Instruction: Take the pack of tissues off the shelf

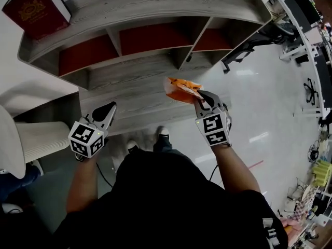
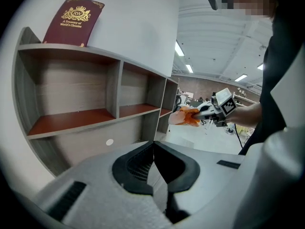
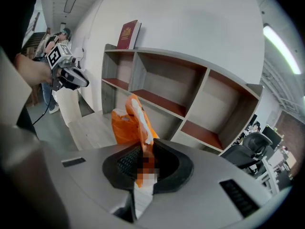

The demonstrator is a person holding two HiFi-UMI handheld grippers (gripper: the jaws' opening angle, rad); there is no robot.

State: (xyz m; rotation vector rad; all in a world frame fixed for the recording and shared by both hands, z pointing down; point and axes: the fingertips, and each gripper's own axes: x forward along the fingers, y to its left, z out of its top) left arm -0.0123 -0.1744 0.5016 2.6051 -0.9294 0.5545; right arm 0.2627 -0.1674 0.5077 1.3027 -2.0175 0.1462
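The orange and white pack of tissues (image 1: 181, 90) hangs in the air in front of the grey shelf (image 1: 155, 4), clear of its red-brown compartments. My right gripper (image 1: 199, 98) is shut on the pack's near edge. In the right gripper view the pack (image 3: 127, 123) stands up out of the closed jaws of the right gripper (image 3: 145, 151). My left gripper (image 1: 110, 108) is lower left, near the shelf's low grey ledge (image 1: 135, 95), shut with nothing in it. In the left gripper view the left gripper (image 2: 154, 142) has its pads meeting, and the pack (image 2: 183, 117) shows off to the right.
A dark red book (image 1: 36, 9) leans on top of the shelf at its left end. A white chair (image 1: 31, 139) stands at my left. Desks and office chairs (image 1: 306, 19) line the far right across glossy floor. My feet (image 1: 162, 134) are near the ledge.
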